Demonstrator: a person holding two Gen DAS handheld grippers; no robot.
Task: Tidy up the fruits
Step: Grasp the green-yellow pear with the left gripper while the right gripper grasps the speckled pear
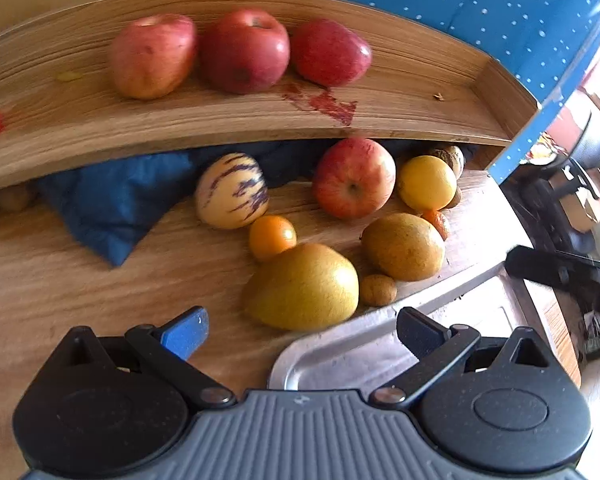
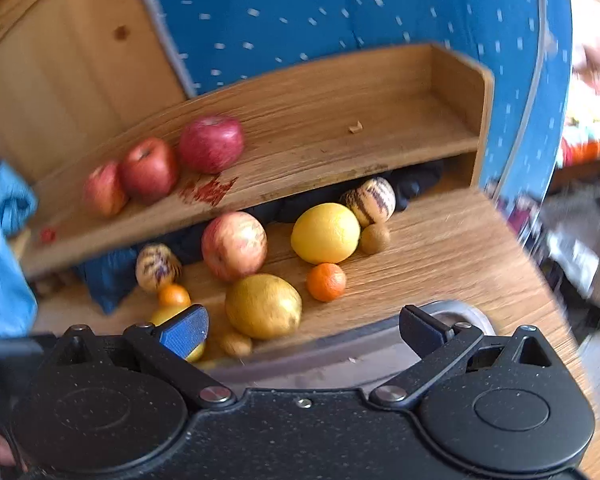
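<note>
Fruit sorting under way; both grippers empty, jaws spread wide.

Three red apples [image 1: 240,52] are lined up on the wooden shelf [image 1: 420,92]; a fourth apple [image 1: 354,178] is left among the mixed fruit on the table [image 1: 80,280] below, beside a yellow citrus [image 1: 427,183]. The left gripper [image 1: 300,330] is held just short of a large yellow pear [image 1: 302,286], the right gripper [image 2: 304,330] over a metal tray [image 1: 360,352]. The apple is judged, with some blur allowed for, the next pick: reach past the pear, close, lift to the shelf.

No readable text or labels anywhere (both views perhaps too blurred).
</note>
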